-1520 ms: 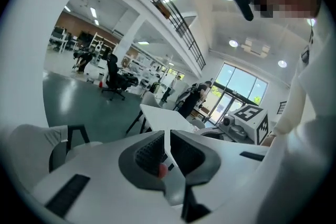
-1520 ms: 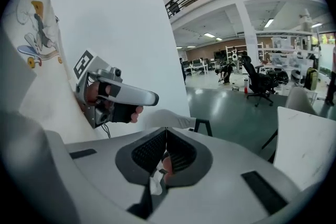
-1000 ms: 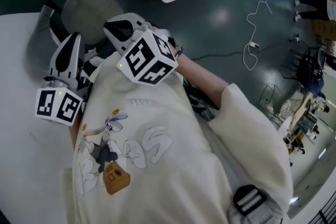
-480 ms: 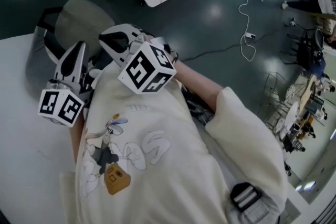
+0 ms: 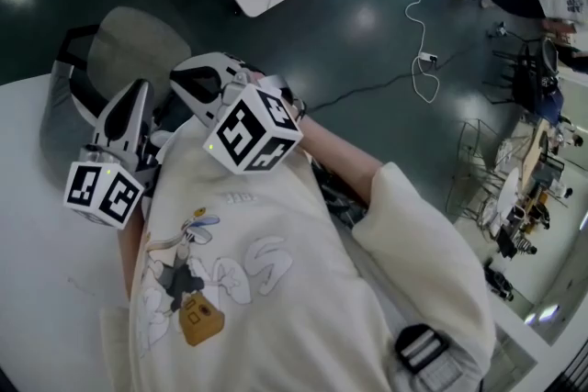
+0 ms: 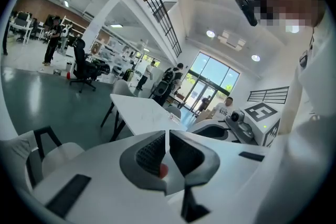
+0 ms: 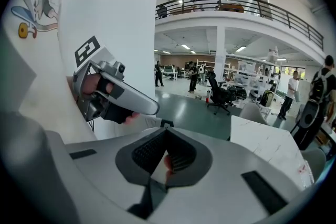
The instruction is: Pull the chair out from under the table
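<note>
Your left tongs and right tongs are both clenched on nothing, held close in front of your chest. The chair stands just beyond them, its pale seat at the white tabletop's edge.

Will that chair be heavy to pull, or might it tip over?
Probably light: the chair looks like a thin moulded shell on a slim black frame. It should likely slide easily, since the floor is smooth and shiny. I cannot see under it, so tipping is hard to judge; a low, steady pull seems safest.
</note>
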A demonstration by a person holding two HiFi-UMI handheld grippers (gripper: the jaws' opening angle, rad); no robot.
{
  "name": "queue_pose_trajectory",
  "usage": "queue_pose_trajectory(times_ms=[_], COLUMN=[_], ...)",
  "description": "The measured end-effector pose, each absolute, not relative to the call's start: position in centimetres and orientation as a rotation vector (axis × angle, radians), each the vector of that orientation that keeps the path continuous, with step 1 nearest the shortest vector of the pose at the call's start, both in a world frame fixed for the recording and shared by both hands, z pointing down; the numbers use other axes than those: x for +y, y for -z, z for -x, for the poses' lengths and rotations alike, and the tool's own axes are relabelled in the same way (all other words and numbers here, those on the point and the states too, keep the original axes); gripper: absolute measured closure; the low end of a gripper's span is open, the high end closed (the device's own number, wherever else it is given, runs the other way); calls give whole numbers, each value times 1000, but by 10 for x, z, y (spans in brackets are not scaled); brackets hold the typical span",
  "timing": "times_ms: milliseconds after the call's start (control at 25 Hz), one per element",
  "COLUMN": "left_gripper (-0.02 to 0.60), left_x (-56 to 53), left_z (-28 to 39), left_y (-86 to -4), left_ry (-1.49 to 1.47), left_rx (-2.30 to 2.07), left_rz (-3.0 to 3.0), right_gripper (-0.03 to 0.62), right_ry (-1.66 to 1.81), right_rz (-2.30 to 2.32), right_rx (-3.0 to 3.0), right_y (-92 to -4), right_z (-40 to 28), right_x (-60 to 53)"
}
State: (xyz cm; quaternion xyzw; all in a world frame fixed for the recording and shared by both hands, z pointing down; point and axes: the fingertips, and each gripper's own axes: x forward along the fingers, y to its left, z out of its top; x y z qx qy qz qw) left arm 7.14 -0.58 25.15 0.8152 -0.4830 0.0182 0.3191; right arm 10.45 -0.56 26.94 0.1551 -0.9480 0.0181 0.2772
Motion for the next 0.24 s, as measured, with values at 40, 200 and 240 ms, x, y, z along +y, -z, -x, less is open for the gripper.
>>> queue_pose_trajectory(times_ms=[40, 200, 240], left_gripper=[551, 551, 551], left_x=[-2, 5, 6], left_z=[-69, -70, -71], left_y=[-254, -246, -242], left_ry=[-53, -71, -77], left_rx=[-1267, -1267, -1268], left_rz=[-2141, -2117, -2110], right_gripper=[586, 585, 585], right_ry=[-60, -101, -109], right_rz=[-418, -397, -390], right_rx=[-2546, -2548, -2549], right_y=[-272, -268, -265], right_z=[-102, -103, -104], right_x=[-2, 8, 10])
